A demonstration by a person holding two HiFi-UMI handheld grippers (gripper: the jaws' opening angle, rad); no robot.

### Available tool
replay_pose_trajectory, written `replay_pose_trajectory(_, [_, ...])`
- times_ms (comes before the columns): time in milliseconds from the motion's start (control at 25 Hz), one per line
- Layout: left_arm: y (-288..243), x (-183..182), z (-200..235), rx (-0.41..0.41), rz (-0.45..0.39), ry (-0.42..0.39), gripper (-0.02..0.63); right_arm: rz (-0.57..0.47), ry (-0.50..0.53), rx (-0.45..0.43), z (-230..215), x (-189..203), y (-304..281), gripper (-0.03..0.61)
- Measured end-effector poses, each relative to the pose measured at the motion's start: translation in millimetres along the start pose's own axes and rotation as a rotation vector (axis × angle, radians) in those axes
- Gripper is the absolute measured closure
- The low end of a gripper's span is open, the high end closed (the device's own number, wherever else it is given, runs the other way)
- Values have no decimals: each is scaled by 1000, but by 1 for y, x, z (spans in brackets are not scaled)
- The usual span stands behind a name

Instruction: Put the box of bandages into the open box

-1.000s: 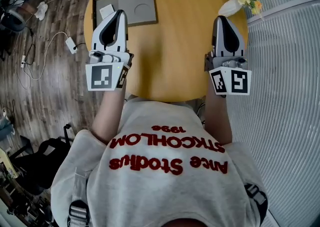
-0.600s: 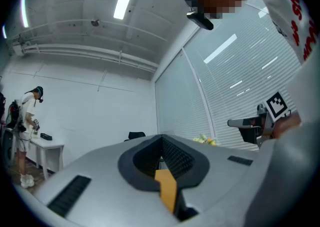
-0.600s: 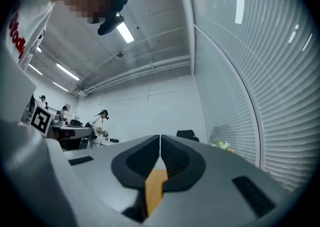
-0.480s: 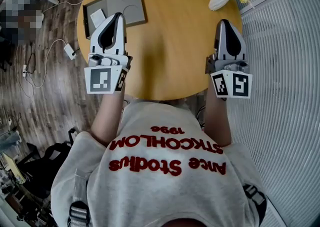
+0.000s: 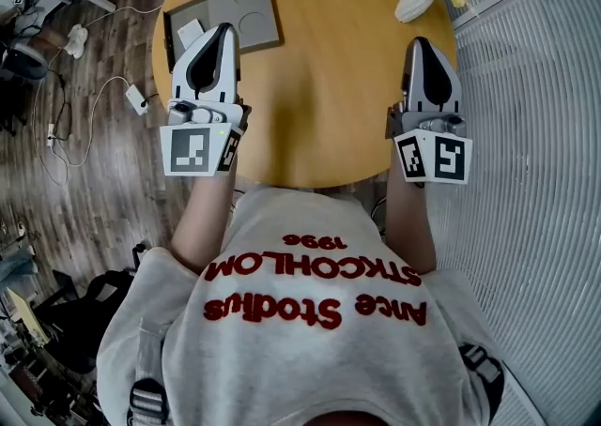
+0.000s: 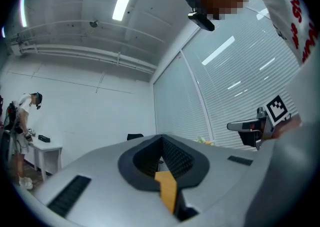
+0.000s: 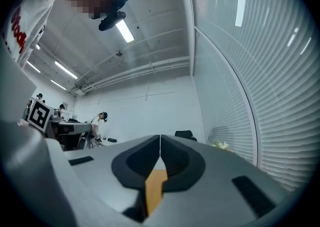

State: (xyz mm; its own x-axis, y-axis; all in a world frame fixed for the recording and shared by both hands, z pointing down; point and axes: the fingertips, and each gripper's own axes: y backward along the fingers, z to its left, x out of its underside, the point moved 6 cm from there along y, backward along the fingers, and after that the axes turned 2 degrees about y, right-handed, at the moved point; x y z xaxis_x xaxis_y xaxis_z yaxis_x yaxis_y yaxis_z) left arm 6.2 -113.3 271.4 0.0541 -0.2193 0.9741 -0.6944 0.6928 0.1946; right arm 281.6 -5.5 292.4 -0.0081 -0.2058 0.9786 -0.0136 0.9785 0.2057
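Both claws hover over the round, smooth wooden counter (image 5: pixel 319 86), probably at rest. The left claw (image 5: pixel 225 30) and right claw (image 5: pixel 420 41) each have their jaws together on nothing. At upper left, the small white cardboard bandage box (image 5: pixel 192 32) seems to lie inside the flat grey open box (image 5: pixel 246 7), whose lid is moulded with circles.

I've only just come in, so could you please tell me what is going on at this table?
A person holds the left tongs and the right tongs over a round wooden table; both are shut and empty. Beyond the left tongs lies a flat grey open box, with a small white box on the dark part at its left. A vase of flowers stands at the far right. Nothing is being handled yet.
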Motion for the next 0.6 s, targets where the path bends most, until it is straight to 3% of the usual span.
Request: replay_pose_trajectory(600, [5,4,-6,35,11,20,607,27,17,3,7,-8,6,572])
